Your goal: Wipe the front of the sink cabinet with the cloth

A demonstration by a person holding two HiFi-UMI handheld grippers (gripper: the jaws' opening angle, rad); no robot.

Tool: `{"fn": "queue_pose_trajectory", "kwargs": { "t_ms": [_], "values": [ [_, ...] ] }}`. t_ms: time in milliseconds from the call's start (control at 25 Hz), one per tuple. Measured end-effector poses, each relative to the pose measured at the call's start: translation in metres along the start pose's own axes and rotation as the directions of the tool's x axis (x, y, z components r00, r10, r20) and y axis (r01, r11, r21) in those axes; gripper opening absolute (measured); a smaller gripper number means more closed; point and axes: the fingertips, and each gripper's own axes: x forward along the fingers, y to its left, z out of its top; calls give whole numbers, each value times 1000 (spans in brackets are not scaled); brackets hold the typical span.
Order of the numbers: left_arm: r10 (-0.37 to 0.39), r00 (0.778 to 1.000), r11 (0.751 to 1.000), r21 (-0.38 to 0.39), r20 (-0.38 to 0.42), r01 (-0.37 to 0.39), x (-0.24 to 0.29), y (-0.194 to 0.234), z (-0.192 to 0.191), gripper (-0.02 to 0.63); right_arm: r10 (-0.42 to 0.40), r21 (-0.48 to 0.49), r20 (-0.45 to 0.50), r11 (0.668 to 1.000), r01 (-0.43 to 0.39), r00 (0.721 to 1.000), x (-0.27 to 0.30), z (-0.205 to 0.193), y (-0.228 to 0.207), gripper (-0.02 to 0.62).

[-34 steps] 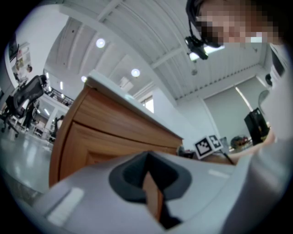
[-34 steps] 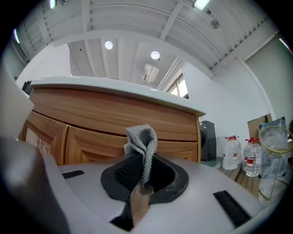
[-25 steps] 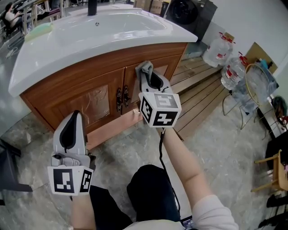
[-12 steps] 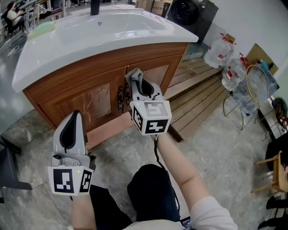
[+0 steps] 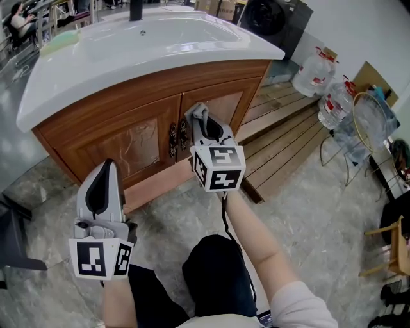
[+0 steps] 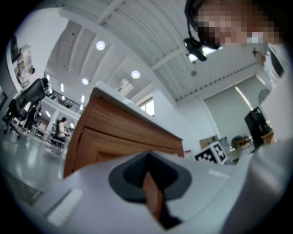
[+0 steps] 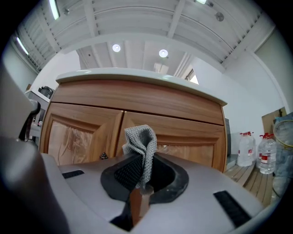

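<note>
The wooden sink cabinet (image 5: 138, 109) stands under a white basin (image 5: 147, 48); its two doors meet at dark metal handles (image 5: 174, 138). My right gripper (image 5: 198, 118) is shut on a grey knitted cloth (image 5: 196, 111), held at the upper left corner of the right door, just beside the seam. In the right gripper view the cloth (image 7: 142, 145) sticks up from the right gripper (image 7: 139, 176) in front of the doors (image 7: 183, 132). My left gripper (image 5: 106, 168) is low at the left, shut and empty, apart from the left door. The left gripper (image 6: 149, 183) looks up along the cabinet's side (image 6: 114, 132).
Large water bottles (image 5: 312, 70) and a wire basket (image 5: 368, 118) stand at the right, beyond a wooden slatted platform (image 5: 282, 131). A dark chair (image 5: 9, 240) sits at the far left. A black faucet (image 5: 135, 10) and a green sponge (image 5: 59, 40) are on the basin top.
My right gripper has carried the cloth left and a little down across the right door, from its upper middle toward the seam. The left gripper has stayed where it was.
</note>
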Motion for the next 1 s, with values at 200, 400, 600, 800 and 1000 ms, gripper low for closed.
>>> {"fn": "queue_pose_trajectory", "kwargs": {
  "t_ms": [200,400,600,800,1000],
  "values": [
    [4,1000,1000,-2,-8,-4,3,1,-3,5,-19,-28,1,999,19,1000,6,0,-14,32],
    [1,1000,1000,-3,-8,-1,10,-2,-7,5,-9,-55,17,998,10,1000,7,-1,-16,33],
    [-5,1000,1000,-6,-12,5,15,-6,-10,5,-11,-68,19,998,12,1000,8,-2,-23,34],
    [-9,1000,1000,-8,-16,8,18,-8,-13,5,-28,-79,16,996,29,999,10,-4,-34,33],
    [-7,1000,1000,-5,-18,7,20,-7,-14,5,-80,-68,3,994,80,997,13,-9,-58,32]
  ]
}}
